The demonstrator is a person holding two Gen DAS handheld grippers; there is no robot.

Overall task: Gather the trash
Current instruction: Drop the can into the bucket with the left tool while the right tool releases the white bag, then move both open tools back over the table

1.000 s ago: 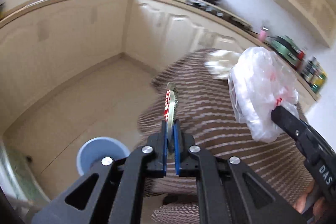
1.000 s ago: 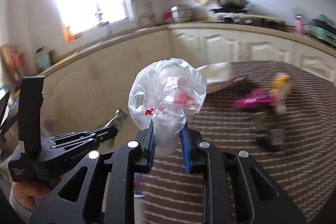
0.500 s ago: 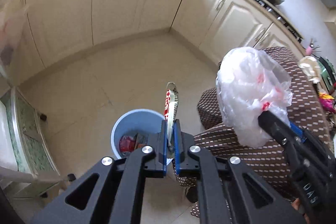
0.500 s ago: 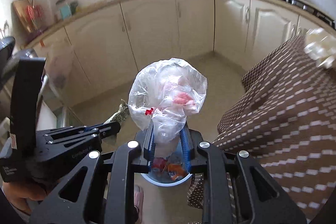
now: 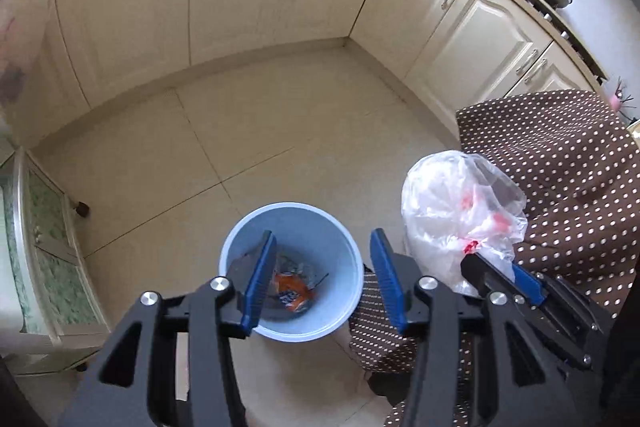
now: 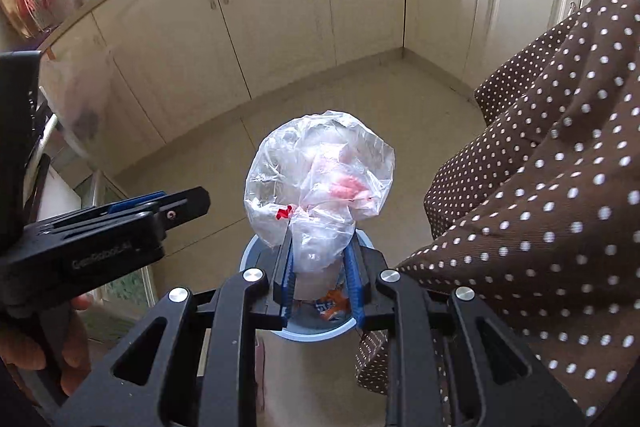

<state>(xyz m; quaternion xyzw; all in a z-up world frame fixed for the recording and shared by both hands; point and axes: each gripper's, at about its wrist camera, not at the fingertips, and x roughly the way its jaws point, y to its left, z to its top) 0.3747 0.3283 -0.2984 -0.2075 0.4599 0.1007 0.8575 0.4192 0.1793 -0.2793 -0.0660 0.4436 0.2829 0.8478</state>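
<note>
- The left tongs (image 5: 322, 273) stand wide apart with nothing between their blue-lined fingers (image 5: 260, 277), directly above the mouth of a round light-blue plastic bin (image 5: 294, 269) on the floor.
- On the side of the left tongs, seen from the right wrist, pale lettering reads roughly "GenRobot.AI"; it is small and not fully sharp.
- The right tongs (image 6: 320, 277) are closed part-way on the gathered neck of a crumpled clear plastic bag (image 6: 320, 175), pinching it between the blue pads; the bag balloons out beyond the fingertips, with pink and red patches showing through the film.
- In the left wrist view the bag hangs just beside the bin's rim, to the right of it.
- Inside the bin lie crumpled wrappers (image 5: 292, 287), orange with some blue print; the writing on them cannot be read.
- A brown cloth with white dots (image 6: 552, 195) drapes in folds close to the bin on the right.
- The floor (image 5: 248, 131) is pale beige tile with thin joints.
- Cream panelled cabinet doors (image 6: 280, 3) with slim metal handles run round the corner beyond.
</note>
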